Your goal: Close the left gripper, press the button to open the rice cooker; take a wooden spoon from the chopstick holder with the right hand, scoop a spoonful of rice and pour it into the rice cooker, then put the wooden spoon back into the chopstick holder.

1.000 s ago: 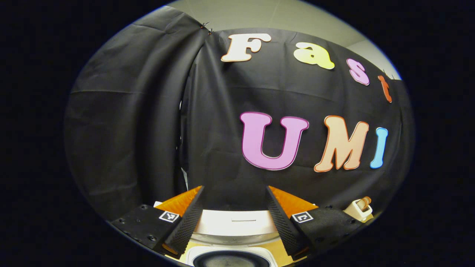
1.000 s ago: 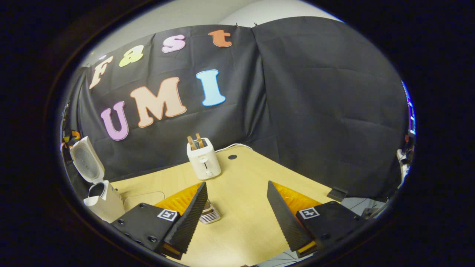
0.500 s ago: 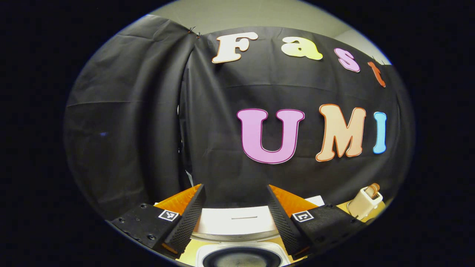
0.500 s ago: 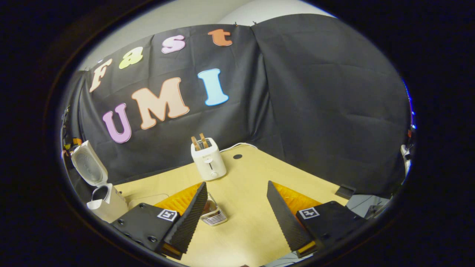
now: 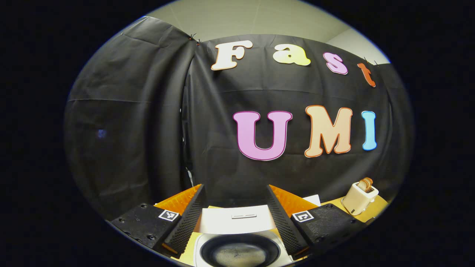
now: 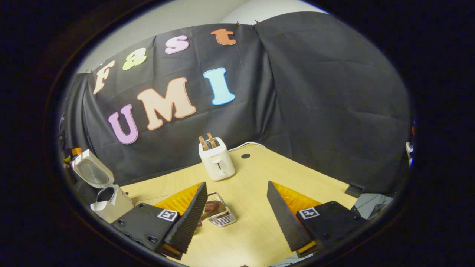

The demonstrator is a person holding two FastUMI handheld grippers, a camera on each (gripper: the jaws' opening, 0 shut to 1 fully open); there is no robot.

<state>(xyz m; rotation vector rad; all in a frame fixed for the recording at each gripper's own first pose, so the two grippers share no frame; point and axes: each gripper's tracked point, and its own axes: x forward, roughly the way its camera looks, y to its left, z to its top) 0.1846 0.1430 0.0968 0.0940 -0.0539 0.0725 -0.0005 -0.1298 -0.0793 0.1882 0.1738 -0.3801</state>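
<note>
The white rice cooker (image 5: 207, 256) sits right below my left gripper (image 5: 234, 189), which is open and holds nothing. Its lid (image 5: 237, 219) stands raised and the dark inner pot (image 5: 239, 254) shows. In the right gripper view the same cooker (image 6: 111, 202) is at the far left with its lid (image 6: 91, 172) tipped up. The white chopstick holder (image 6: 217, 159) stands mid-table with two wooden handles (image 6: 207, 141) sticking out of it. My right gripper (image 6: 236, 184) is open, short of the holder. A small ribbed container (image 6: 219, 214) lies beside its left finger.
The chopstick holder (image 5: 359, 198) shows at the right of the left gripper view. The light wooden table (image 6: 259, 222) ends at the black cloth wall at the back. A white cable (image 6: 245, 144) and a round hole (image 6: 245, 156) are behind the holder.
The left gripper view has drawn back, so more of the open pot shows. The right gripper has shifted, so the holder and the ribbed container sit farther right and more in view.
</note>
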